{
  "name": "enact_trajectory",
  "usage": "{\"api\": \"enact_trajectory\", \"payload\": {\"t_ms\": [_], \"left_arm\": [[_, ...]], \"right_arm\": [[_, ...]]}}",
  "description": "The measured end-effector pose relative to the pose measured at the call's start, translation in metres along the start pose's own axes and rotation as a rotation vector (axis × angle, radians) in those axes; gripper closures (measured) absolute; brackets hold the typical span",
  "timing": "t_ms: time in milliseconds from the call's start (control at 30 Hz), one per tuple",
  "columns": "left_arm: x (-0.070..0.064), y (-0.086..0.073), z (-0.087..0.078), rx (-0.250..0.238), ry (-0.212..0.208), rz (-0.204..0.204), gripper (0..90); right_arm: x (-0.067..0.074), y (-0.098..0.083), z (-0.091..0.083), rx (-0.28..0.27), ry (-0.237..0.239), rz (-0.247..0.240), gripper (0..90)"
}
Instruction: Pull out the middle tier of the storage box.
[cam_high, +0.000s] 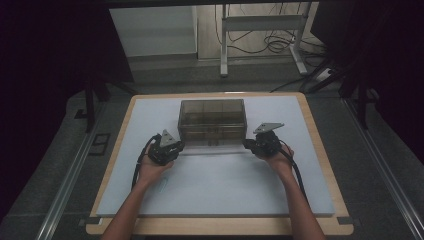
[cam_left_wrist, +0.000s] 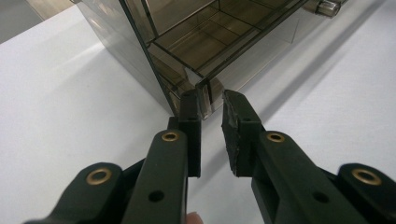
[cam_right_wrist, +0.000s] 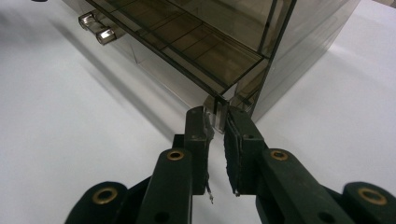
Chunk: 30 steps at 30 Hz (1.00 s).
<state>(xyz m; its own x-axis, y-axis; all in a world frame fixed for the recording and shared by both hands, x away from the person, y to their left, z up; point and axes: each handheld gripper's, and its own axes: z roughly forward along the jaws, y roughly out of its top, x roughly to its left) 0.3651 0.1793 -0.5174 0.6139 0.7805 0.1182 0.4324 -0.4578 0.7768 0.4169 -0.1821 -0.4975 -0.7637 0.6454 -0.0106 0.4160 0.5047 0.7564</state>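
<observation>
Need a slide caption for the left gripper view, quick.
Left gripper pinching the front corner of the smoked-plastic drawer box on the white mat.

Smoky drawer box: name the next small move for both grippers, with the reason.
Probably draw both grippers evenly toward the person, sliding the drawer front farther out of the smoky box. The left gripper and right gripper each pinch one end of that front panel, which already stands slightly out.

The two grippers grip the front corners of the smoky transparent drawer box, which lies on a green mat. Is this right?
Not quite: the mat is white, as the high view shows. The rest holds: the left gripper and the right gripper each grip a front corner of the smoky transparent drawer box.
</observation>
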Motion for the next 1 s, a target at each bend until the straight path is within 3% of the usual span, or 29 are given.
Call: {"api": "enact_trajectory", "payload": {"t_ms": [1000], "left_arm": [[-0.0025,-0.0029,-0.0046,-0.002,-0.016,-0.003,79.3]], "right_arm": [[0.0051,-0.0042,-0.0042,-0.008,-0.001,-0.004,78.3]]}}
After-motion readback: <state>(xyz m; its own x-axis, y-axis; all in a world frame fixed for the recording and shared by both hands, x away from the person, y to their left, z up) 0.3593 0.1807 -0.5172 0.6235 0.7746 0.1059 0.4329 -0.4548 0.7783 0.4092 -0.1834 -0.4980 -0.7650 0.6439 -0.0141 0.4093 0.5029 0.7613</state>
